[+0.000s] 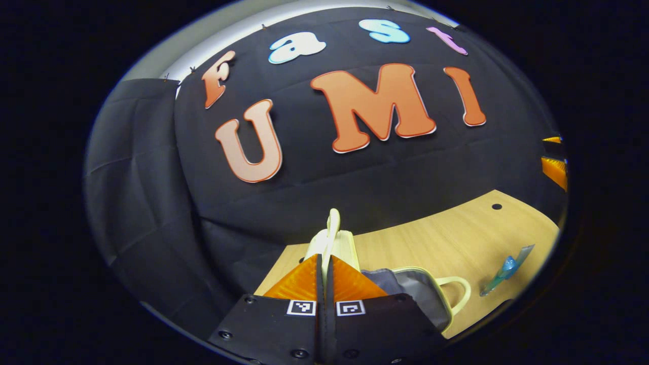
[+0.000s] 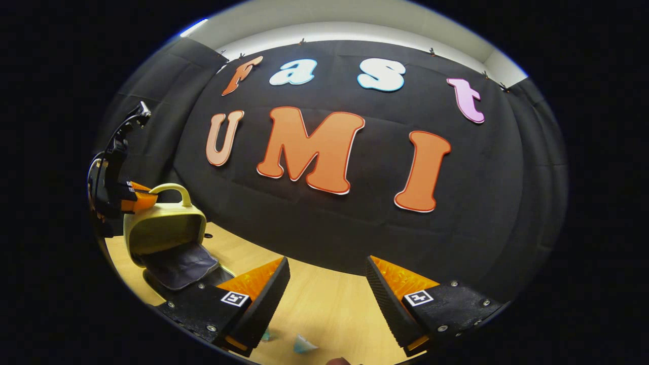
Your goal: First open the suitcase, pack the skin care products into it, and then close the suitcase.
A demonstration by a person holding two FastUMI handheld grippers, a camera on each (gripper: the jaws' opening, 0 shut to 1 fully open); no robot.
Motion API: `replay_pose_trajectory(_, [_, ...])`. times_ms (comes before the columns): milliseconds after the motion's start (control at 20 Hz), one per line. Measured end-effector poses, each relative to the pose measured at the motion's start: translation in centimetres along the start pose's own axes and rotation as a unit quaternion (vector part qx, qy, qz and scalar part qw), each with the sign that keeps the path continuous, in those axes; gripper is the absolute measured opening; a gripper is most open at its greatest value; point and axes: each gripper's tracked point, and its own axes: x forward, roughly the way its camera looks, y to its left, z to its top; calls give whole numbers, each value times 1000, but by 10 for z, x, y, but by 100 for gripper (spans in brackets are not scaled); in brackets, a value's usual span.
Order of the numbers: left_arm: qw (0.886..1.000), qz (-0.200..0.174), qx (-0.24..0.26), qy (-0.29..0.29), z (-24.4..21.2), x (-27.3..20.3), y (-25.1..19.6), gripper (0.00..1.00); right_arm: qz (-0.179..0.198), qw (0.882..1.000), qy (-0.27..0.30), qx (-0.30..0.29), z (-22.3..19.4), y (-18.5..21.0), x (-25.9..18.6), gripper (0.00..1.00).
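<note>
Left gripper view: the left gripper (image 1: 324,263) is sitting low centre with its two ribbed wedge fingers pressed together, pinching the thin rim of the suitcase lid (image 1: 332,238), a pale yellow, smooth hard-shell piece standing upright just past the tips. To the right of the fingers the suitcase base (image 1: 431,294) is lying open on the table (image 1: 456,233), showing grey soft fabric lining, a rounded cream edge and a looped cream handle (image 1: 459,294). Farther right, near the table edge, a skin care sachet (image 1: 507,268) is lying flat, a translucent blue, crinkly, narrow packet, well apart from the suitcase. The table is light wood-grain laminate with a small dark hole near its far end. Right gripper view: at far left the left gripper (image 2: 134,197) is gripping the top of the raised lid (image 2: 162,228) beside its arched handle; the lid is a glossy yellow-cream rounded shell, with dark grey cloth lining (image 2: 180,263) hanging below into the base. At the bottom the right gripper (image 2: 327,274) is hovering over the wooden table (image 2: 324,304) with its ribbed wedge fingers spread wide apart, holding nothing. Between and below them a small pale blue packet corner (image 2: 304,344) is lying on the table, partly cut off at the edge.
</note>
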Motion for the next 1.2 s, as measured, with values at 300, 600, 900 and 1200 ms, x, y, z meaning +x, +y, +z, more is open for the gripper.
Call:
replay_pose_trajectory(300, [999,42,-25,23,-41,27,104,0,11,1000,-1,-14,14,52,22,95])
replay_pose_trajectory(600, [995,47,-58,63,-96,54,168,0,11,999,20,-32,15,95,33,95])
replay_pose_trajectory(900, [988,50,-85,120,-177,88,221,0,12,998,28,-47,20,136,34,95])
replay_pose_trajectory(1200, [980,43,-82,174,-259,112,232,1,5,999,35,-40,28,159,34,96])
